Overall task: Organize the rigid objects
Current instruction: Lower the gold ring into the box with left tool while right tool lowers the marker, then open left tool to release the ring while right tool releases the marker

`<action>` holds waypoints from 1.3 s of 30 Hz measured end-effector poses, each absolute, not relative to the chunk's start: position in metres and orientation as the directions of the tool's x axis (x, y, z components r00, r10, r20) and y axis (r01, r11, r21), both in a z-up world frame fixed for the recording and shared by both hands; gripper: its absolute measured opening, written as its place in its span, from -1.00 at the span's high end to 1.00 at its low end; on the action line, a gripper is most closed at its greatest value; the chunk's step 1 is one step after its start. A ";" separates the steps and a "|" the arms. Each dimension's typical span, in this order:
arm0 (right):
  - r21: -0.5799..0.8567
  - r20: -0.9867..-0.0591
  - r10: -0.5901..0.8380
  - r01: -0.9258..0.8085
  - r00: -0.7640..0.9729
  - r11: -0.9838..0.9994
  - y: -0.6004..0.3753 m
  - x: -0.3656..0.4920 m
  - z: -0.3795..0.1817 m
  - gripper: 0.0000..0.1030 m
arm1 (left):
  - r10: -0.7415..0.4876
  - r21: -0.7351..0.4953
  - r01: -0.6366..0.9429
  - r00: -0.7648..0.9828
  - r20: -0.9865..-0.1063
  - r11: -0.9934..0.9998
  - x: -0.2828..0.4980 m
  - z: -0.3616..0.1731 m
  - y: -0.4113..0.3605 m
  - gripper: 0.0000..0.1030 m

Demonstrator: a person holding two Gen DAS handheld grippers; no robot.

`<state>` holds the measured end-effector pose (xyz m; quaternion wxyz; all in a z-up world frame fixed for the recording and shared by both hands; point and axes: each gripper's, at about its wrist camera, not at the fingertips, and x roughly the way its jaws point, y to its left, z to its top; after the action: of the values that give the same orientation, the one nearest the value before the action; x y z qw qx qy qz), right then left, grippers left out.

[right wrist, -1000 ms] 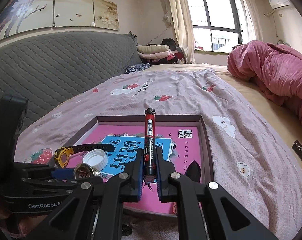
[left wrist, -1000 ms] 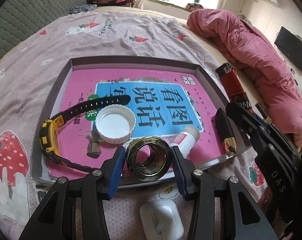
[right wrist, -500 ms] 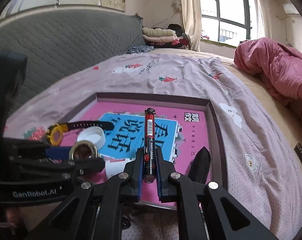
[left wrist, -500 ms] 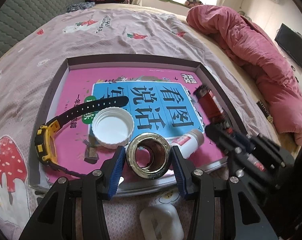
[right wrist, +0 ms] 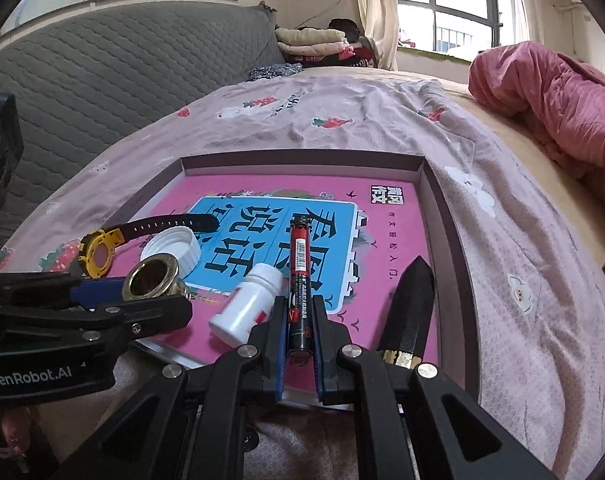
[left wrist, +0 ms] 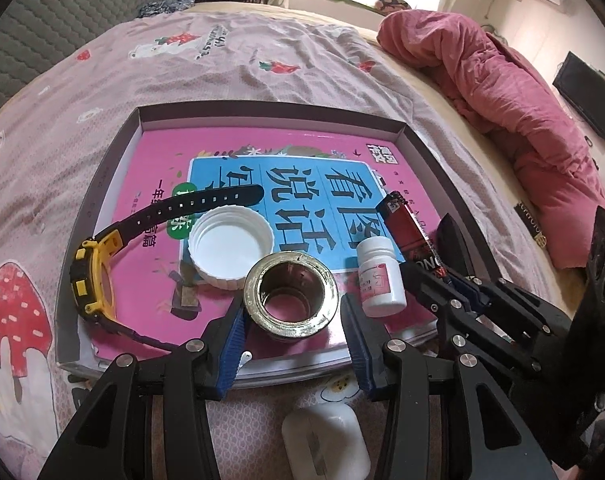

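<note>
A bed (left wrist: 262, 60) with a strawberry-print sheet carried a shallow tray (left wrist: 418, 140), a pink book (left wrist: 230, 148) flat inside. Already there: a watch (left wrist: 94, 276), a white lid (left wrist: 230, 244), a small bottle (left wrist: 380, 276), a dark case (right wrist: 410, 312). The left tool (left wrist: 290, 312) gripped a brass ring (left wrist: 290, 292) near the front edge; the right tool (right wrist: 298, 344) pinched a red pen (right wrist: 300, 264) — neither released. A white case (left wrist: 326, 440) lay outside. The tray's far half looked open.

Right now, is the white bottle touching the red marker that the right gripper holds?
Cannot tell. In the right wrist view the white bottle lies right beside the red marker, but no contact or gap shows plainly; the left wrist view does not settle it either.
</note>
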<state>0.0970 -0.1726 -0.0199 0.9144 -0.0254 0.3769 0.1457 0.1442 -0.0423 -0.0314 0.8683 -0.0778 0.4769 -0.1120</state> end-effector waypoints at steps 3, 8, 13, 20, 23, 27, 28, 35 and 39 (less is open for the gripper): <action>0.046 -0.694 0.237 -0.287 0.680 0.957 -0.171 0.095 -0.019 0.79 | -0.273 -0.244 0.125 0.520 -0.809 0.962 0.143 -0.030 -0.042 0.08; 0.054 -0.696 0.236 -0.279 0.678 0.959 -0.173 0.095 -0.019 0.78 | -0.278 -0.252 0.121 0.518 -0.809 0.960 0.139 -0.030 -0.042 0.08; 0.060 -0.692 0.248 -0.287 0.678 0.956 -0.173 0.094 -0.018 0.78 | -0.275 -0.247 0.123 0.521 -0.808 0.961 0.137 -0.028 -0.041 0.08; 0.074 -0.688 0.267 -0.301 0.675 0.951 -0.173 0.093 -0.017 0.78 | -0.271 -0.242 0.124 0.526 -0.806 0.962 0.134 -0.027 -0.041 0.08; 0.077 -0.684 0.270 -0.302 0.678 0.950 -0.174 0.093 -0.016 0.78 | -0.272 -0.243 0.125 0.525 -0.806 0.962 0.133 -0.026 -0.042 0.08; 0.081 -0.677 0.271 -0.297 0.684 0.951 -0.175 0.091 -0.015 0.78 | -0.269 -0.237 0.129 0.525 -0.808 0.963 0.130 -0.024 -0.042 0.08; 0.082 -0.676 0.271 -0.295 0.685 0.952 -0.176 0.091 -0.015 0.78 | -0.266 -0.234 0.129 0.526 -0.808 0.964 0.129 -0.023 -0.042 0.08; 0.080 -0.666 0.282 -0.310 0.691 0.947 -0.175 0.089 -0.012 0.77 | -0.259 -0.230 0.121 0.531 -0.807 0.965 0.127 -0.019 -0.041 0.08; 0.071 -0.640 0.291 -0.323 0.711 0.944 -0.173 0.085 -0.006 0.76 | -0.261 -0.232 0.123 0.534 -0.804 0.965 0.125 -0.016 -0.042 0.08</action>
<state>0.0846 -0.1735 -0.0060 0.9246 -0.0229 0.3422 0.1660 0.1247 -0.0415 -0.0163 0.8727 -0.0734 0.4699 -0.1103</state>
